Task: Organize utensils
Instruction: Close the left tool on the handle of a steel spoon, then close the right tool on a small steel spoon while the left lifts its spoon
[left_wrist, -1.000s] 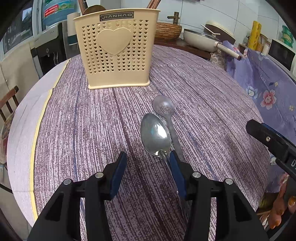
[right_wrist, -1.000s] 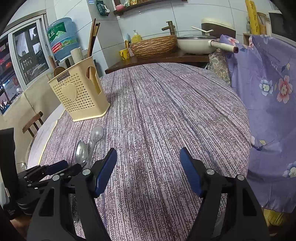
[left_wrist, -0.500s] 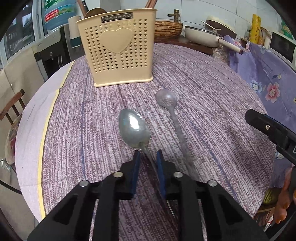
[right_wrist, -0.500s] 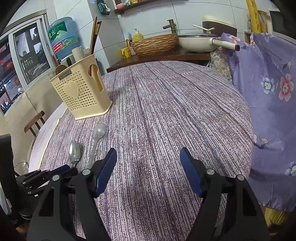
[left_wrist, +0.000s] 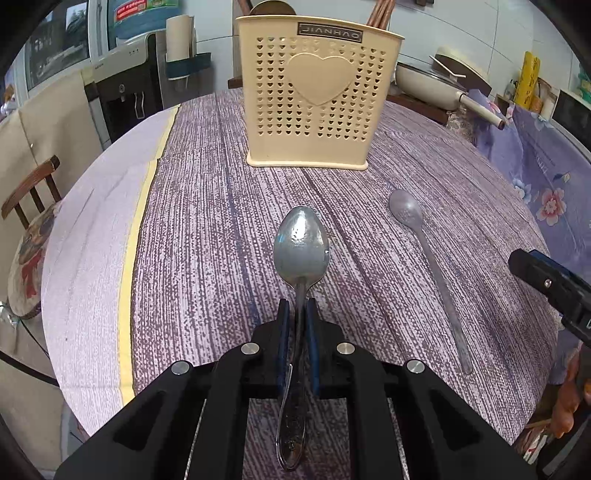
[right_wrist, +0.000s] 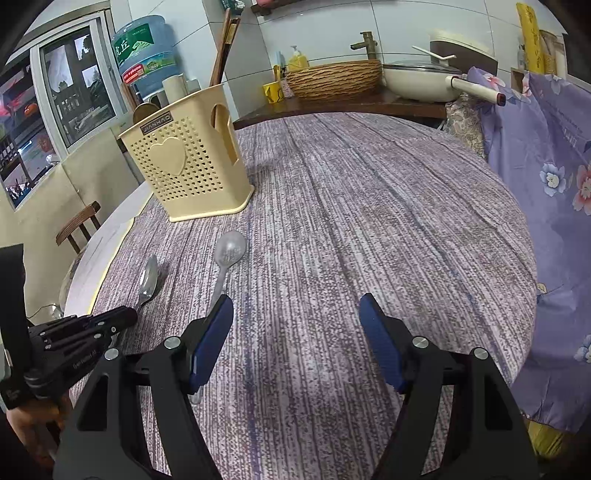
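A: Since a second ago the left gripper (left_wrist: 297, 306) has closed: its blue pads were spread wide beside the metal spoon (left_wrist: 301, 245), and now they pinch the spoon's neck just behind the bowl. The spoon has also come away from the grey plastic spoon (left_wrist: 428, 258), which it lay against before.

B: Where does the metal spoon point?

A: Bowl forward, toward the cream utensil holder (left_wrist: 317, 99), with its handle running back between the fingers. Whether it is lifted off the cloth I cannot tell for certain.

B: And the plastic spoon?

A: It lies flat on the striped purple tablecloth (left_wrist: 207, 229), to the right of the held spoon and apart from it, bowl toward the holder, handle toward the near edge of the table. In the right wrist view its handle passes behind the left blue pad (right_wrist: 212, 341) of the right gripper (right_wrist: 297, 341).

B: Is that gripper holding anything?

A: No. Its fingers stand wide apart over bare cloth near the table's near edge.

B: The holder?

A: Upright toward the far left part of the table, heart panel facing the grippers, with wooden chopsticks (right_wrist: 221, 51) and a wooden spoon top (right_wrist: 144, 110) sticking out of it.
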